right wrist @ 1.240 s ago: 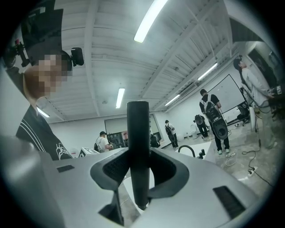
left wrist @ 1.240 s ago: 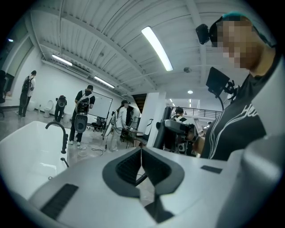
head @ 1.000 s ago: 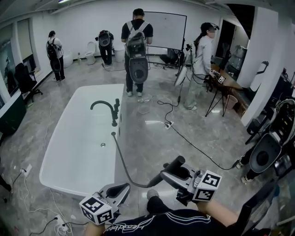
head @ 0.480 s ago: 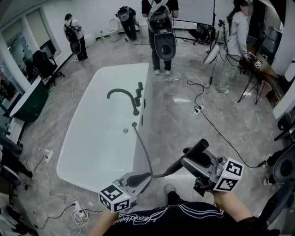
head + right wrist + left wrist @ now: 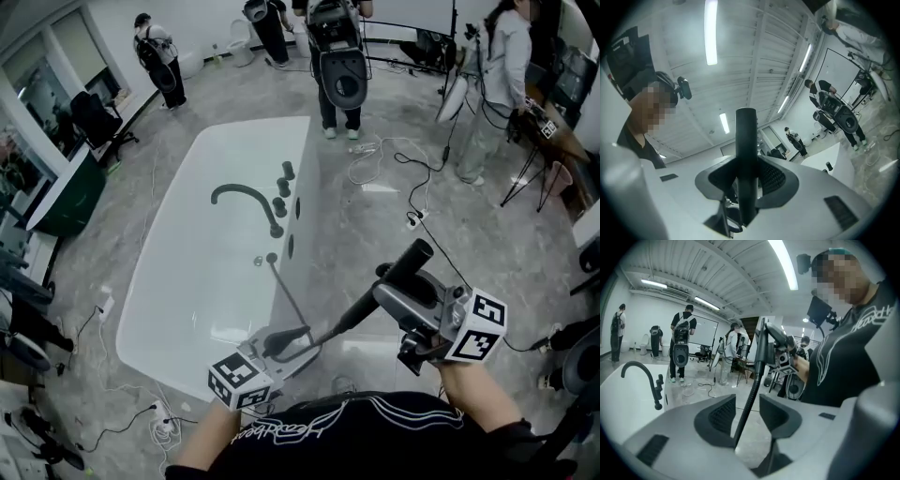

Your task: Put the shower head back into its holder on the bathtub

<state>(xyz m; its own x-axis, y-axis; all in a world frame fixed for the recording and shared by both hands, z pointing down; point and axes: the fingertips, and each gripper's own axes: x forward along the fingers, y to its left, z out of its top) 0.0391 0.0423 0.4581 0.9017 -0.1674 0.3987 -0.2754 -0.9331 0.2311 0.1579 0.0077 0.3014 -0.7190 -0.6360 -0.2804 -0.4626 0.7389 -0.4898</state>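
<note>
Blk shower head (image 5: 413, 257) tilted, in R gripper (image 5: 383, 287); hose (image 5: 286, 292) to white tub (image 5: 187, 291) rim.

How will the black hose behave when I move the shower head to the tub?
Hose is probably floppy: it bends sharply before the shower head, so it will likely trail and drag. It looks thin and smooth, so it may slip through a loose grip.

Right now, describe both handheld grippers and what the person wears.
Left gripper and right gripper: light grey shells, dark ribbed fingers, each with a black-and-white marker cube. The left fingers have just been opening, hose between them. Black top, white lettering.
</note>
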